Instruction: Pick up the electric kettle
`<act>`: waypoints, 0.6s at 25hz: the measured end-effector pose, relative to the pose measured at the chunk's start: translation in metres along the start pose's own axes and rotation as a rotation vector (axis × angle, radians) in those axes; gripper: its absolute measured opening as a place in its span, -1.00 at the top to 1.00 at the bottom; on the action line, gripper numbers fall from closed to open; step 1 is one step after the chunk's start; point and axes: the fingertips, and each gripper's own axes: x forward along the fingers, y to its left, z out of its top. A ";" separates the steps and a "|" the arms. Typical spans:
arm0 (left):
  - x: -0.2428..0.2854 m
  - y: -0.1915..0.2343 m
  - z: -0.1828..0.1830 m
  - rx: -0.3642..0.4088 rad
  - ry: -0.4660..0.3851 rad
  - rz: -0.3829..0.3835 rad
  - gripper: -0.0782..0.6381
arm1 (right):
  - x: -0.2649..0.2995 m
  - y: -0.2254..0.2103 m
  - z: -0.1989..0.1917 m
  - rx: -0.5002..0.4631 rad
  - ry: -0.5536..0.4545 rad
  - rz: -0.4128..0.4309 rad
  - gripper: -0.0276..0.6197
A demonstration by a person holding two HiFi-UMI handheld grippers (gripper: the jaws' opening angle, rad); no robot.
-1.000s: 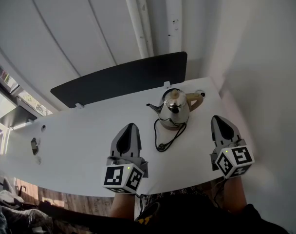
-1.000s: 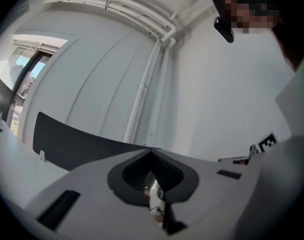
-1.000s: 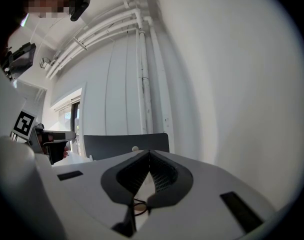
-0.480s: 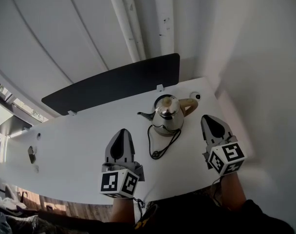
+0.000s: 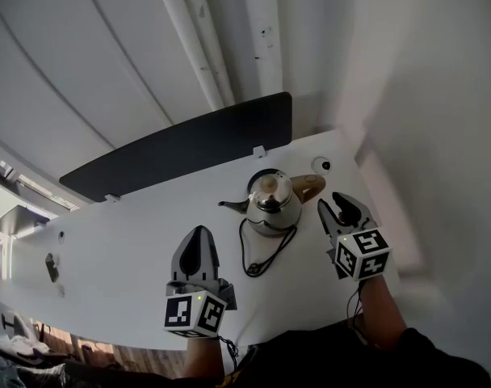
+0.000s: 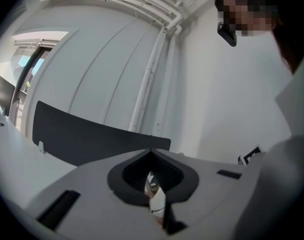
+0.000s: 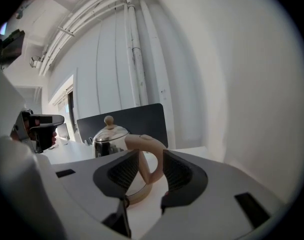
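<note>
The steel electric kettle [image 5: 269, 204] stands on the white table [image 5: 124, 249], spout to the left, its beige handle [image 5: 312, 186] to the right. Its black cord [image 5: 262, 253] loops in front of it. My right gripper [image 5: 329, 200] is just right of the handle and its jaws have just been opening. In the right gripper view the handle [image 7: 148, 156] shows in the gap of the right gripper [image 7: 151, 153], with the pads not touching it. My left gripper [image 5: 199, 229] is shut and empty, in front and to the left of the kettle. Past the left gripper [image 6: 152, 152] only a sliver of the kettle [image 6: 153, 186] shows.
A dark panel [image 5: 177, 148] stands along the table's back edge, with white pipes [image 5: 229, 39] on the wall behind it. A small round fitting [image 5: 324, 166] sits at the back right corner. The table's right edge lies close to my right gripper.
My right gripper has moved forward and left, up to the kettle's handle, and its jaws have gone from shut to open. My left gripper has shifted a little and stays shut.
</note>
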 end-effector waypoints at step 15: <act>0.014 0.006 -0.014 -0.006 0.032 0.048 0.78 | 0.084 -0.034 -0.033 0.000 0.104 -0.052 0.35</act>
